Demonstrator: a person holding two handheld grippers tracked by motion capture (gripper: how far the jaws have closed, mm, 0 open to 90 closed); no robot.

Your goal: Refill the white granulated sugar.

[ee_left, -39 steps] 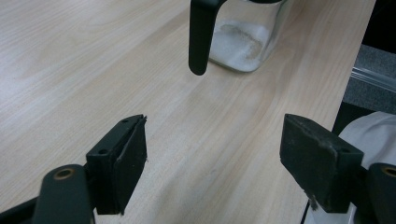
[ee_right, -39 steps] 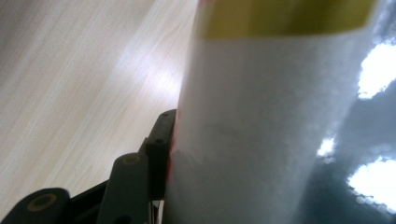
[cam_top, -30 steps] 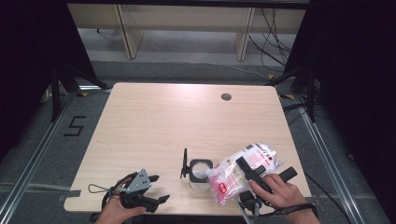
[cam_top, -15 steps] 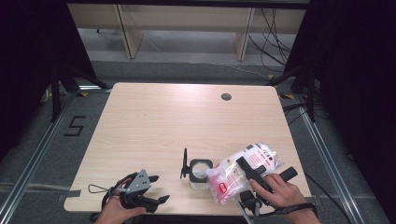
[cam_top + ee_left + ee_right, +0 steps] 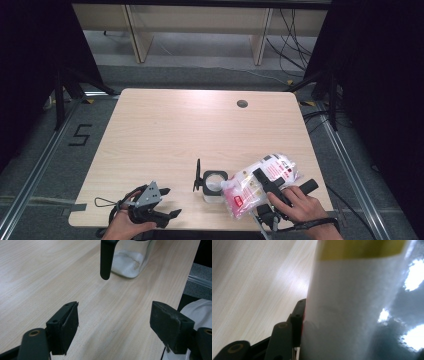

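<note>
A clear plastic bag (image 5: 260,182) with white contents and red print lies tilted near the table's front right, its mouth toward a small glass jar (image 5: 214,186). My right gripper (image 5: 284,180) is shut on the bag across its middle. In the right gripper view the bag (image 5: 352,305) presses against one black finger (image 5: 297,317); the other finger is hidden behind it. The jar's black lid (image 5: 198,176) stands flipped up on its left. My left gripper (image 5: 171,201) rests open at the front left, pointing at the jar (image 5: 130,257), which holds some white powder; nothing sits between its fingers (image 5: 115,327).
The pale wooden table (image 5: 175,130) has a round cable hole (image 5: 242,104) at the back right. Its front edge runs just under both hands. Black frames and cables stand around it, and a floor mark "5" (image 5: 80,135) lies to the left.
</note>
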